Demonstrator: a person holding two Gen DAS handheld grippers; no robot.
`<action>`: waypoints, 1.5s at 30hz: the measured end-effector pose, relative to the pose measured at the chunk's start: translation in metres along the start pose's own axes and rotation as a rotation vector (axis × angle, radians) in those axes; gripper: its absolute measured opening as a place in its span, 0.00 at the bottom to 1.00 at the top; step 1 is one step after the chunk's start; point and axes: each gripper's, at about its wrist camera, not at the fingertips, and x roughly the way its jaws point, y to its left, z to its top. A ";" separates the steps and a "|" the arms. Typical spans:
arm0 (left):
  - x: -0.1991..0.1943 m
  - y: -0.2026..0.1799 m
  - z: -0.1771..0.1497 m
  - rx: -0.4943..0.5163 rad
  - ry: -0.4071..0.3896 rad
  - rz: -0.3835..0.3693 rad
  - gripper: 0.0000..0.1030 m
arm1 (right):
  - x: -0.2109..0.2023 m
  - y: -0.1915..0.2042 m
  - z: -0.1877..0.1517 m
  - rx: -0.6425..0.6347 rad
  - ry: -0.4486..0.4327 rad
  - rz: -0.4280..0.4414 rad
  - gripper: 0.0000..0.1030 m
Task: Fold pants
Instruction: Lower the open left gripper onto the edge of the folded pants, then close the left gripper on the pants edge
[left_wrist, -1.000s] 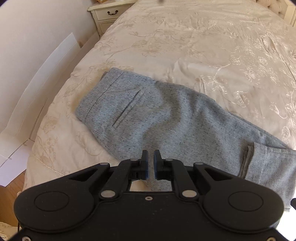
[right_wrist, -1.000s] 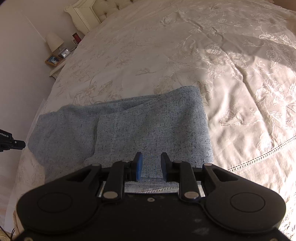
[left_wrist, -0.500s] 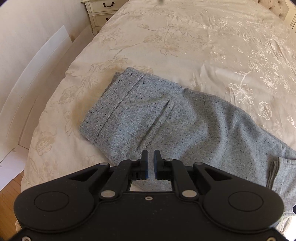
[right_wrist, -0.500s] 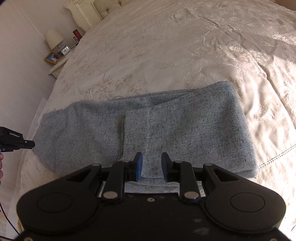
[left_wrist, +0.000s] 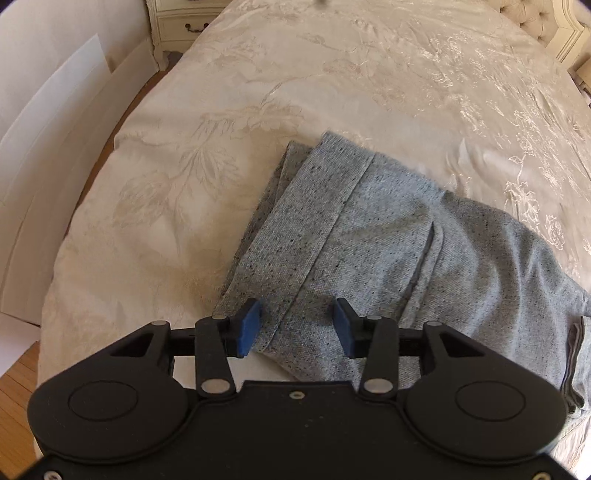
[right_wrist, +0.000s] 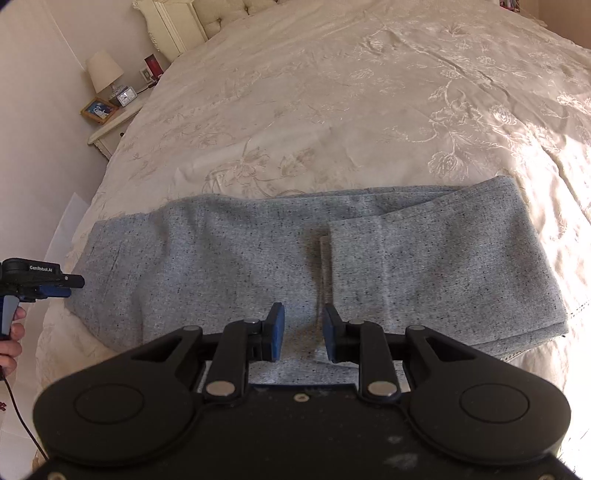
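While both grippers hover spread, left gripper (left_wrist: 297, 325) just widened, pants (right_wrist: 295, 266) lie crosswise, waistband left

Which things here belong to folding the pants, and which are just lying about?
Job: grey pants, left gripper with jaws open, right gripper with jaws apart.
Lying about: lamp, photo frame, clock, nightstand.

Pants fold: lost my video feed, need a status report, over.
Left tongs just opened, over the waistband corner, nothing gripped. Right tongs part open, empty, above the cuffs. Pants folded once on bedspread. Nothing in the way.
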 end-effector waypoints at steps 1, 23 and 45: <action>0.004 0.004 -0.003 -0.009 -0.005 -0.007 0.58 | 0.000 0.007 -0.001 -0.003 0.006 -0.003 0.25; 0.026 0.018 -0.019 -0.148 -0.115 -0.116 0.81 | 0.026 0.043 0.010 -0.064 0.058 -0.025 0.25; -0.064 -0.048 0.004 -0.091 -0.303 -0.110 0.33 | 0.056 0.017 0.042 -0.077 -0.017 -0.047 0.25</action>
